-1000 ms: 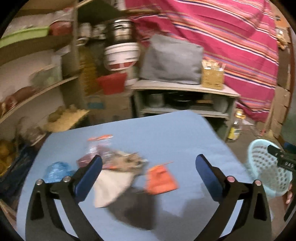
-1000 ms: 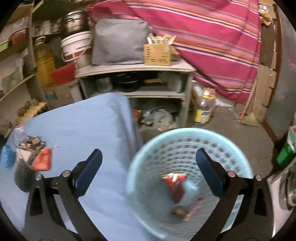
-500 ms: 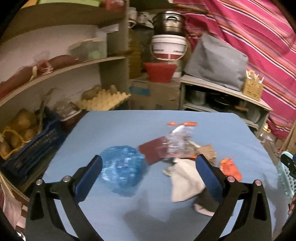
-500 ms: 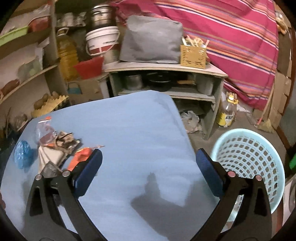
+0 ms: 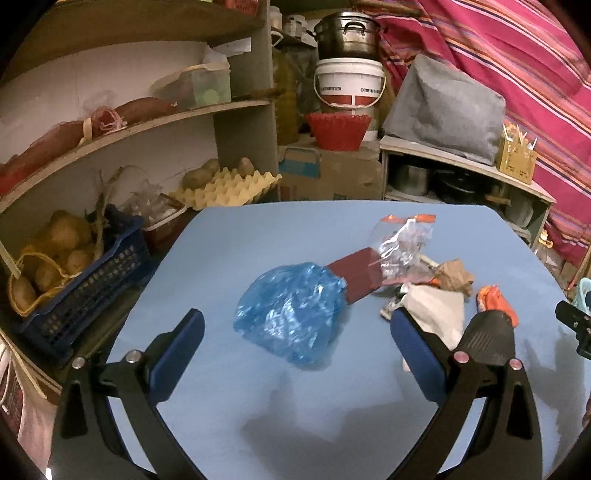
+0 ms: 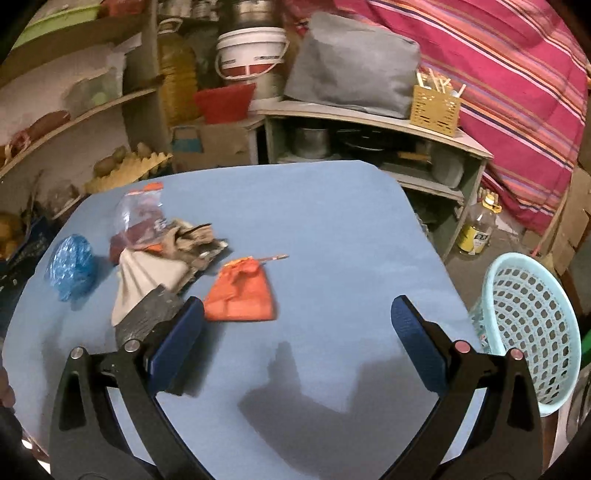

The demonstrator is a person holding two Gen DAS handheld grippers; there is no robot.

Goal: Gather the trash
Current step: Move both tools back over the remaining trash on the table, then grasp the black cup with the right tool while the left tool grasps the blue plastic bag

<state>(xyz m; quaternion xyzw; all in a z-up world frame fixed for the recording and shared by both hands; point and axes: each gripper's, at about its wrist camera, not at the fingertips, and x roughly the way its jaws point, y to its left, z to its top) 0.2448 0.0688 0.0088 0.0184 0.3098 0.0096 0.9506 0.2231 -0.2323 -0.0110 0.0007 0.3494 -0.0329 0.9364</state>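
Both the left gripper [image 5: 295, 332] and right gripper [image 6: 297, 317] are held wide apart over trash [image 6: 166, 254] scattered on the blue table [image 6: 332, 221].

Household pantry or storeroom, cluttered. Curved wooden shelves [image 5: 177, 118] along wall hold wrapped food. Yellow cardboard egg tray [image 5: 225, 186] with potatoes on it. Dark blue plastic crate [image 5: 88, 280] beside it, holding net bag of potatoes [image 5: 48, 258]. Steel lidded cooking pot [image 5: 347, 33] stacked on white plastic bucket [image 5: 349, 83]; red plastic bowl [image 5: 340, 131] on cardboard box below. Large yellow oil bottle [image 6: 177, 81] on shelf. Low grey shelf unit [image 6: 373, 147] stores pans. Pink striped cloth [image 6: 498, 74] drapes behind. Pale blue perforated plastic basket [image 6: 532, 325] on floor beside blue-covered worktop [image 6: 314, 221].
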